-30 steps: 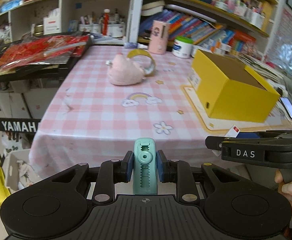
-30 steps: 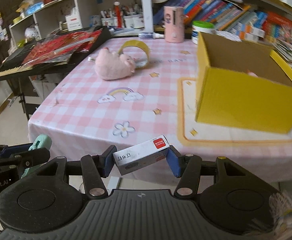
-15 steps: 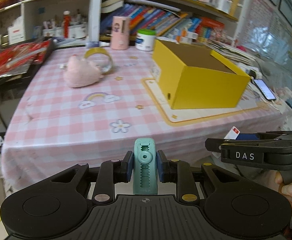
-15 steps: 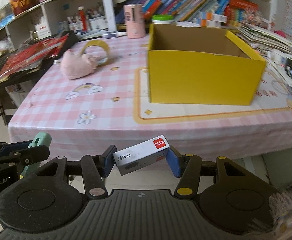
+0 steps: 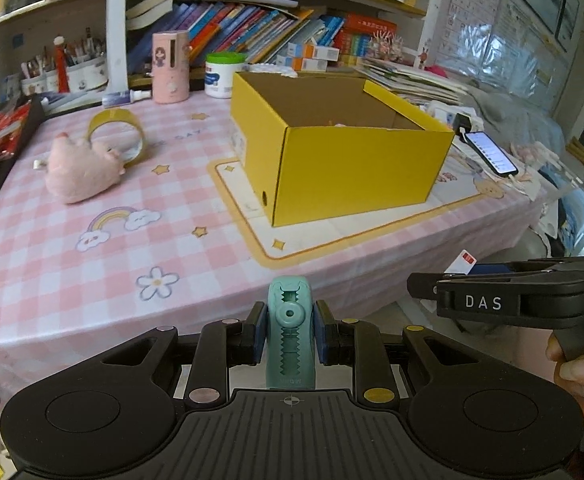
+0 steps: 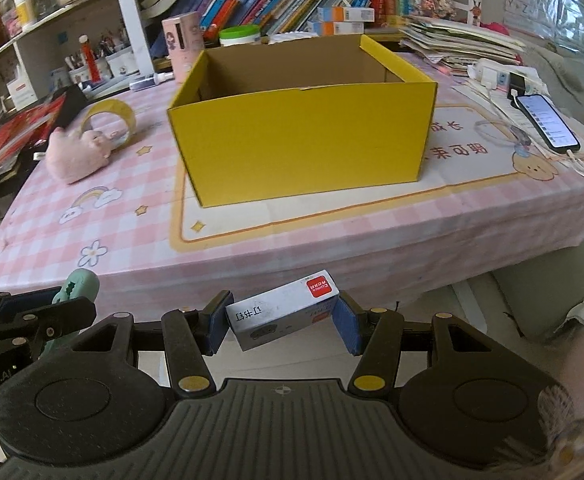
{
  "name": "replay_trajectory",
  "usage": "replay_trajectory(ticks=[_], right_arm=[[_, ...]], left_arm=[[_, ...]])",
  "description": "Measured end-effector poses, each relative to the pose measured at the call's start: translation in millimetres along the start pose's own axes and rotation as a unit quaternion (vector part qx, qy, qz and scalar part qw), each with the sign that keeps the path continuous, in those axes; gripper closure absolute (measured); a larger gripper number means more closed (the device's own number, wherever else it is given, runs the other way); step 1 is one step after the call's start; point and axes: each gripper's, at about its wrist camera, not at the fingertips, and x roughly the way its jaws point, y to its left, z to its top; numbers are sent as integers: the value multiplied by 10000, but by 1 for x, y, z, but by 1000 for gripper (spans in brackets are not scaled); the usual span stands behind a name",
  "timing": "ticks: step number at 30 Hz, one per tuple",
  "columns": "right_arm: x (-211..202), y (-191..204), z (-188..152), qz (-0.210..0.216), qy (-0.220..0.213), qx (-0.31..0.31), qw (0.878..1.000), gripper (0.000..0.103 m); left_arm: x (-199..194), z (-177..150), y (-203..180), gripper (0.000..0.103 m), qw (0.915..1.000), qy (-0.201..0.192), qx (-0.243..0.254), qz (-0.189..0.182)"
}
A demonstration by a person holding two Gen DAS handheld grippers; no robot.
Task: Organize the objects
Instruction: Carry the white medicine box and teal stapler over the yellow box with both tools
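The left tool [image 5: 290,334] sits at the bottom centre of the left wrist view, its blue pads pinched narrow on a small teal clip [image 5: 290,340] that stands upright between them, toothed face toward the camera. The right tool [image 6: 283,322], bottom centre of the right wrist view, holds a small white staple box [image 6: 284,314] with a red label, gripped by its two short ends and tilted so the red end rides higher on the right. Both tools hang off the near edge of the desk [image 5: 92,264], which is covered in a pink checked cloth; neither item is over it yet. The open yellow cardboard box [image 6: 299,144] stands in the middle of the right wrist view and seems the likely place for both. Still out on the cloth at the left of that view are a pink plush toy [image 6: 78,156] and a roll of yellow tape [image 6: 112,120], the roll on edge just behind the toy and apparently touching it. The clip looks like hard, light plastic; its smooth sides could slip, so the grip across its body near the pivot seems sound. The staple box is thin card, light, and would crush under a hard squeeze; holding it end to end, as here, suits it best. The plush is soft and should yield to a pinch across its body, while the tape roll is stiff and best taken across its rim.
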Motion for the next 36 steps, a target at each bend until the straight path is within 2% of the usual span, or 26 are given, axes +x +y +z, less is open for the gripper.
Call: replay_trajectory(ticks=[8, 16, 26, 36], right_arm=[[13, -19, 20, -49, 9, 40, 10000, 51], [25, -34, 48, 18, -162, -28, 9999, 51], [35, -58, 117, 129, -978, -209, 9949, 51], [67, -82, 176, 295, -1167, -371, 9920, 51]], left_arm=[[18, 18, -10, 80, 10000, -26, 40, -13], [30, 49, -19, 80, 9991, -415, 85, 3], [57, 108, -36, 80, 9946, -978, 261, 215], [103, 138, -60, 80, 9939, -894, 470, 454]])
